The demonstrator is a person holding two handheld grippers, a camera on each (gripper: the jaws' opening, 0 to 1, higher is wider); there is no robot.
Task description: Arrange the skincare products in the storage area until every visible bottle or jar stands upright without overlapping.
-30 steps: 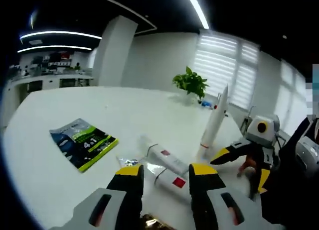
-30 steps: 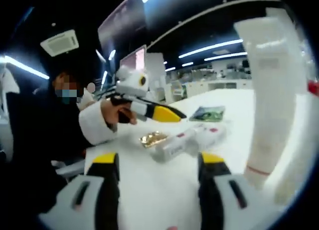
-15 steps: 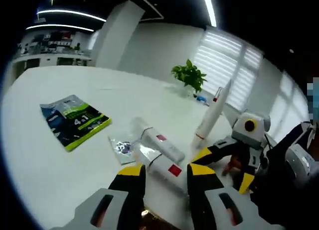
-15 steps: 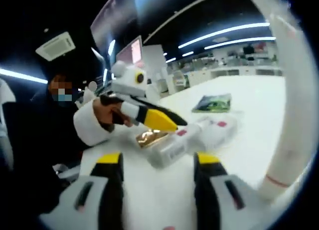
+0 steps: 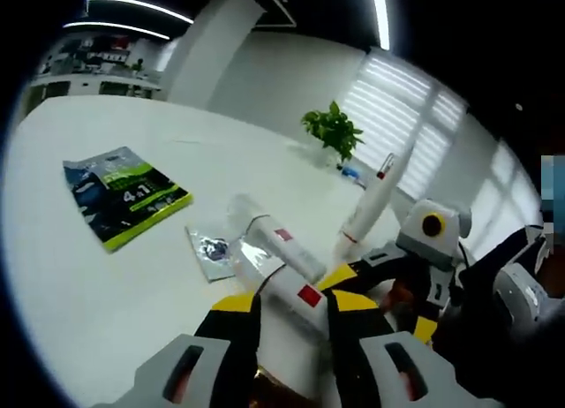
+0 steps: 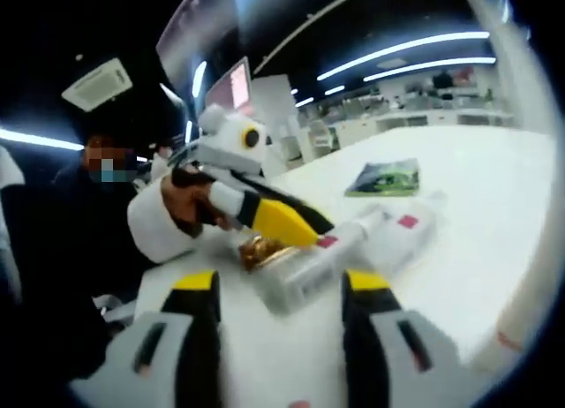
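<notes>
Two white tubes with red labels lie side by side on the white table (image 5: pixel 79 320). The nearer tube (image 5: pixel 296 293) has its end between the jaws of my left gripper (image 5: pixel 293 304), which straddle it, still open. The farther tube (image 5: pixel 281 242) lies just beyond it. A third white tube (image 5: pixel 366 205) stands upright behind them. My right gripper (image 6: pixel 281 283) is open and empty, low over the table, with the nearer tube (image 6: pixel 309 265) just past its tips. In the right gripper view, the left gripper (image 6: pixel 282 224), held by a hand, reaches in over that tube.
A green printed packet (image 5: pixel 124 196) lies flat at the left, a foil sachet (image 5: pixel 210 247) beside the tubes. A gold item (image 6: pixel 260 249) sits near the left gripper's tip. A potted plant (image 5: pixel 334 134) stands at the table's far side. The right gripper (image 5: pixel 378 293) comes in from the right.
My left gripper has moved forward and down until the nearer tube's end sits between its jaws, whose gap has narrowed a little. The right gripper view has swung away from the upright tube.
</notes>
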